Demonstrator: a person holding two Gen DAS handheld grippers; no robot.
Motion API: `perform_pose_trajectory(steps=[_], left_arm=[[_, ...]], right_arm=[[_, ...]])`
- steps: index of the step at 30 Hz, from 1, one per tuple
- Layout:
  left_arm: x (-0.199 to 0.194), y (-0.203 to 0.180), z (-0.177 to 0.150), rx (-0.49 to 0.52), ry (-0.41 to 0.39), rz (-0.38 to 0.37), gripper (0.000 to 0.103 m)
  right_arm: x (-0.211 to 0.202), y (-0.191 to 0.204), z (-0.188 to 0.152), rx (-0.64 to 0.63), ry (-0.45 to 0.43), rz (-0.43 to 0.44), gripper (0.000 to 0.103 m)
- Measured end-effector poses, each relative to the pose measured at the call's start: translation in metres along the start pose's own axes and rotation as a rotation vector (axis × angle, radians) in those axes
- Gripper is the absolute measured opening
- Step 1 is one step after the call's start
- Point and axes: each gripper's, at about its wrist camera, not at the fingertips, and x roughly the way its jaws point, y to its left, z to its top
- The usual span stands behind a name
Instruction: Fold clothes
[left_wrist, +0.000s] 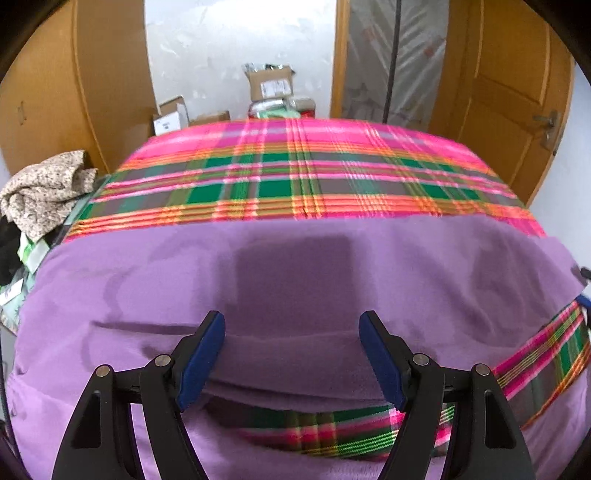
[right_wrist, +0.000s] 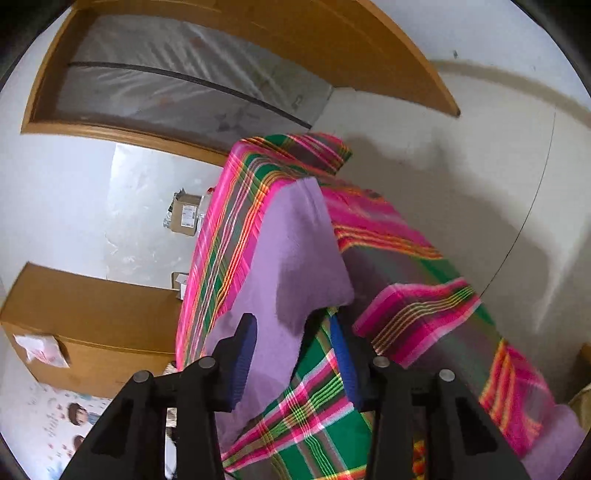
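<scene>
I'm looking down the left hand-held gripper (left_wrist: 291, 354) and its jaws are standing wide apart, blue pads (left_wrist: 201, 360) clear on both sides, nothing pinched between them. Under it the purple garment (left_wrist: 295, 280) is lying spread across the near half of the surface, with a soft fold ridge running just ahead of the fingertips. The plaid cloth (left_wrist: 295, 173), pink, green and orange, is covering the surface beyond the purple fabric, and a strip of it is peeking out below the garment's near edge. Off at the left edge a crumpled speckled cloth (left_wrist: 44, 192) is sitting on a heap of other items. Cardboard boxes (left_wrist: 269, 83) are stacked against the white wall behind, with a wooden door (left_wrist: 513, 96) to the right.

Over on the right wrist view, everything is tilted. The right hand-held gripper (right_wrist: 295, 362) is showing its jaws apart too; a flap of the purple garment (right_wrist: 291, 258) is hanging down in the gap between the pads, and I'm not seeing the pads pressing on it. The plaid cloth (right_wrist: 325, 417) is showing below and to the right of that flap, draped over the surface's corner. A wooden cabinet (right_wrist: 92, 325) is sitting at the left.
</scene>
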Motion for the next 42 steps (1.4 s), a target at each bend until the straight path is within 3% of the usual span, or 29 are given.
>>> perform_pose_trajectory(steps=[2,6,11,14,16,19,20,22,25,26,33,40,42], left_arm=[[0.005,-0.003,-0.006,0.001,0.020,-0.008,0.077],[0.009,-0.005,-0.009,0.012,0.020,-0.006,0.077],[0.010,-0.005,-0.010,0.018,0.013,-0.008,0.077],[0.010,-0.006,-0.009,0.021,0.018,-0.016,0.077],[0.010,-0.006,-0.008,0.023,0.026,-0.026,0.077],[0.004,-0.004,-0.010,0.018,0.036,-0.049,0.077],[0.000,-0.003,-0.011,0.016,0.035,-0.058,0.077],[-0.005,-0.002,-0.013,0.011,0.032,-0.064,0.077],[-0.015,0.002,-0.015,-0.004,0.024,-0.074,0.077],[-0.019,0.002,-0.014,-0.007,0.019,-0.077,0.077],[-0.038,0.009,-0.012,0.004,-0.024,-0.053,0.077],[-0.045,0.059,-0.019,-0.098,-0.033,0.057,0.077],[-0.040,0.073,-0.021,-0.139,-0.016,0.081,0.077]], right_arm=[[0.003,0.000,0.005,0.000,-0.024,0.006,0.022],[0.007,0.005,0.022,-0.025,-0.059,-0.006,0.005],[-0.022,0.057,0.019,-0.323,-0.164,0.026,0.004],[-0.031,0.057,0.020,-0.384,-0.185,-0.043,0.003],[-0.022,0.034,0.026,-0.315,-0.118,-0.116,0.004],[-0.012,0.001,0.034,-0.213,-0.031,-0.211,0.012],[-0.014,-0.007,0.035,-0.183,-0.033,-0.208,0.021],[-0.021,-0.016,0.038,-0.138,-0.050,-0.189,0.024],[-0.030,-0.023,0.048,-0.084,-0.076,-0.124,0.046],[-0.029,-0.023,0.052,-0.084,-0.069,-0.108,0.048],[0.011,-0.021,0.063,-0.128,0.073,-0.087,0.053],[-0.005,0.029,0.044,-0.366,-0.062,-0.122,0.054],[-0.001,0.052,0.029,-0.488,-0.070,-0.121,0.054]])
